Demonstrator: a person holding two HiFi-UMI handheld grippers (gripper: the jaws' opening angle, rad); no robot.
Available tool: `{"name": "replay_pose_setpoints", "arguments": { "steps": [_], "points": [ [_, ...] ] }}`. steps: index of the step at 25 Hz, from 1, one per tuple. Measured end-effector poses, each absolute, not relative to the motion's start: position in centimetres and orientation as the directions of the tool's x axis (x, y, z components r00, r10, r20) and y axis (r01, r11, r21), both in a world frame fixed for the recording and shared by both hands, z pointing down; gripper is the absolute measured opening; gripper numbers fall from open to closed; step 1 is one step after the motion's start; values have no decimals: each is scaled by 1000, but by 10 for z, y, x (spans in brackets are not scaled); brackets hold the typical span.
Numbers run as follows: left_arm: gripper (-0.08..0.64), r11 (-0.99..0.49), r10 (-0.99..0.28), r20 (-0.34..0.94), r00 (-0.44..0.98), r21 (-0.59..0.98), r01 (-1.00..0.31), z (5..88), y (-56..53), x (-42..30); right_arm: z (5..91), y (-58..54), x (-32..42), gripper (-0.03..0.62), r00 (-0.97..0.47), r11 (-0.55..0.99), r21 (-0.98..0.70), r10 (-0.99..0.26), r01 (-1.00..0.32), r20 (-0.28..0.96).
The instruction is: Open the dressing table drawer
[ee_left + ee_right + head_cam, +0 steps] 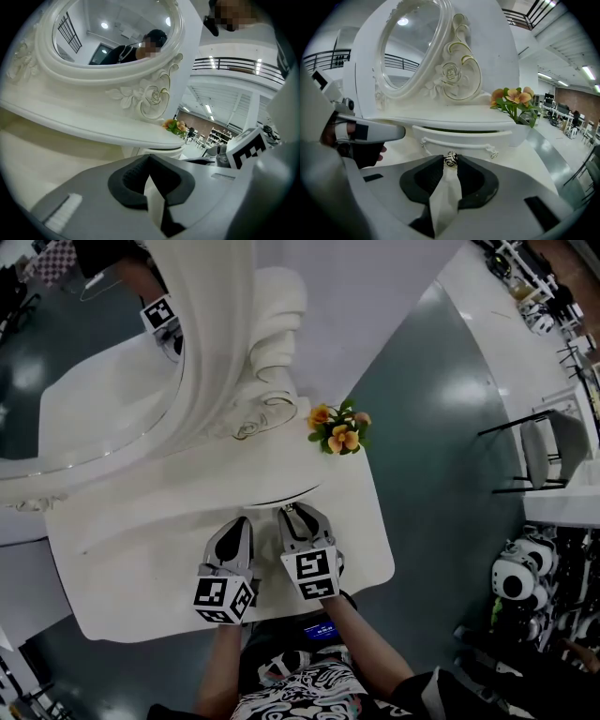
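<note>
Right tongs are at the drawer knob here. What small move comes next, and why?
Probably a short straight pull toward the person: the right tongs look closed on the knob, and the drawer shows only a narrow dark gap under the shelf.

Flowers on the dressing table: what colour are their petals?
The flowers are orange-yellow, shown best in the right gripper view.

There is one dressing table (141, 549). It has one big mirror (410, 44) on top. It has one drawer (461, 138), and the drawer has one little knob (451, 159). One bunch of flowers (337, 430) sits on the table (three orange blooms show in it). There is one left gripper (240, 524) and one right gripper (292, 512), so two together. One chair (553, 451) stands off to the side.
</note>
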State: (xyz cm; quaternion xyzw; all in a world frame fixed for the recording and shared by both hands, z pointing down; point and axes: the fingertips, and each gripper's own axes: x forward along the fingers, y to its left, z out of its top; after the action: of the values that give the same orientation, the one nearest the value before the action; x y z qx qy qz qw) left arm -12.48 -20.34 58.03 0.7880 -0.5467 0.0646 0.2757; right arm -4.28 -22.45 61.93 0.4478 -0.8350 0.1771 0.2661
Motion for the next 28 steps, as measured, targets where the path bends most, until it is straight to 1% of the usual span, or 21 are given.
{"name": "replay_pose_setpoints", "arguments": {
  "steps": [18,22,23,26,27,28],
  "points": [
    [3,-243,-839,387,383,364,-899,573,-179,-132,624,-186,-30,95,-434,509,-66,-651,-858,623],
    [5,-256,-842,378,384,347,-902,565,-170,-130,622,-180,-25,124,-426,508,-70,-630,-859,650],
    [5,-258,-844,375,383,342,-904,562,-167,-129,618,-176,-22,121,-424,504,-72,-632,-861,649],
    [5,-268,-853,357,381,326,-906,551,-157,-125,600,-164,-8,103,-408,472,-70,-667,-879,624],
    [5,-274,-855,351,382,320,-907,548,-154,-122,592,-160,-2,72,-402,461,-66,-684,-885,609],
    [5,-278,-857,345,382,313,-908,543,-150,-119,583,-156,2,4,-403,458,-64,-698,-887,592]
  ]
}}
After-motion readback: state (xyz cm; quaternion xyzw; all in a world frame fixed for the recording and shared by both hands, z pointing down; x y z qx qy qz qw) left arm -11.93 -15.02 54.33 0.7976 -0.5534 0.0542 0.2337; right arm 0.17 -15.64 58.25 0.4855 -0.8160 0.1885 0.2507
